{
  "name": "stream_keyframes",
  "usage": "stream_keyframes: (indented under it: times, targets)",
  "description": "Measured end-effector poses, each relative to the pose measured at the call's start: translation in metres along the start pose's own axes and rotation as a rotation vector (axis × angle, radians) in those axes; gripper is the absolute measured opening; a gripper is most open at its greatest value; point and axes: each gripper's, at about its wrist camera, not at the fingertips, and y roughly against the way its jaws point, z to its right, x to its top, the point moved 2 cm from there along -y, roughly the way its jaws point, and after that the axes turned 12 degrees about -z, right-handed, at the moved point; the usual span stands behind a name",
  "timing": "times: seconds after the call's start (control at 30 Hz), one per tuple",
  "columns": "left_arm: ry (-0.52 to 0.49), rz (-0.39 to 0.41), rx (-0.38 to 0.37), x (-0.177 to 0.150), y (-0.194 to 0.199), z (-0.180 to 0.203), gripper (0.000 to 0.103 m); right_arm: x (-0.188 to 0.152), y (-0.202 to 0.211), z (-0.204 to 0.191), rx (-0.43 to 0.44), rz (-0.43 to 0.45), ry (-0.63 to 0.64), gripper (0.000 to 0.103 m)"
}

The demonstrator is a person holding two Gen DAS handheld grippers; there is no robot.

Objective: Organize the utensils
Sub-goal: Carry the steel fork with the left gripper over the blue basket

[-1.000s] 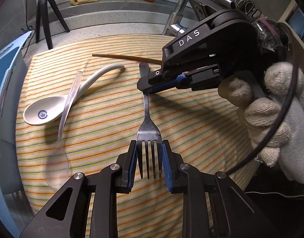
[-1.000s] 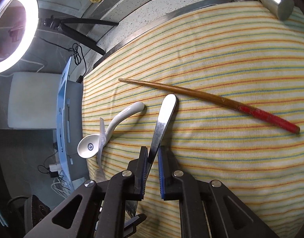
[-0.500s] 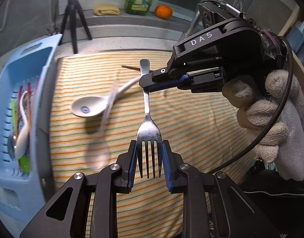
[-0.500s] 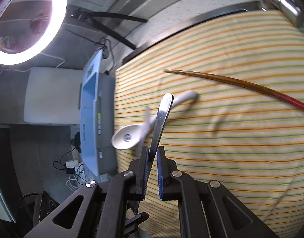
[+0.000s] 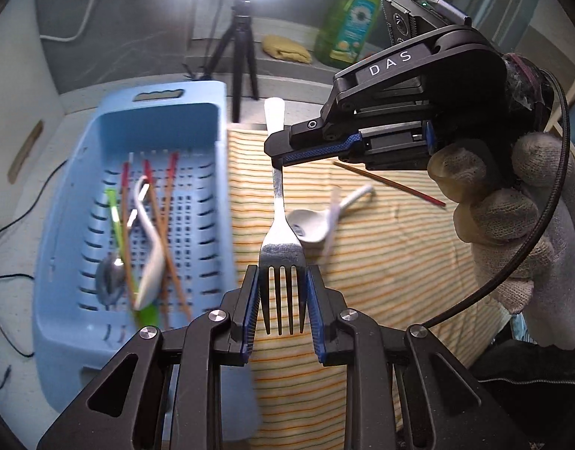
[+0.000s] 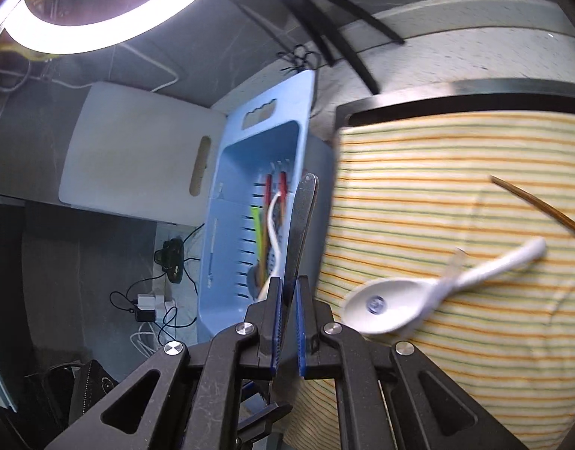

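Two grippers share one fork (image 5: 282, 221), carried above the striped cloth (image 5: 381, 262) near the blue basket (image 5: 62, 247).

Left wrist view: the left gripper (image 5: 282, 300) pinches the fork across its tines, one pad on each outer edge. The right gripper (image 5: 278, 157), held in a gloved hand (image 5: 512, 232), clamps the handle farther up, the handle tip standing clear above it. The basket at left already holds chopsticks, a metal spoon and a white spoon. On the cloth remain a white ceramic spoon (image 5: 313, 225), a blurred pale utensil lying across it, and a single chopstick (image 5: 388, 183).

Right wrist view: the right gripper (image 6: 286, 322) is pressed nearly together on the thin edge of the fork handle (image 6: 300, 232), which projects forward in front of the basket (image 6: 227, 225). The ceramic spoon (image 6: 392, 307) lies on the cloth (image 6: 456, 225) to the right, the chopstick (image 6: 542, 206) beyond it.

Hazards, as judged: the grip on the tines bears only on narrow edges, so any disagreement between the two hands could twist the fork free. An unequal release may swing it against the basket wall or drop it short, onto the cloth.
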Motion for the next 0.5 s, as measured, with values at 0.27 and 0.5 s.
stream_keyframes:
  times: [0.27, 0.5]
  targets:
    - [0.044, -0.018, 0.012, -0.002, -0.006, -0.042, 0.022, 0.025, -0.040, -0.035, -0.058, -0.029, 0.051, 0.006]
    - [0.066, -0.057, -0.006, -0.004, -0.017, -0.057, 0.022, 0.036, -0.062, -0.038, -0.107, -0.059, 0.057, 0.006]
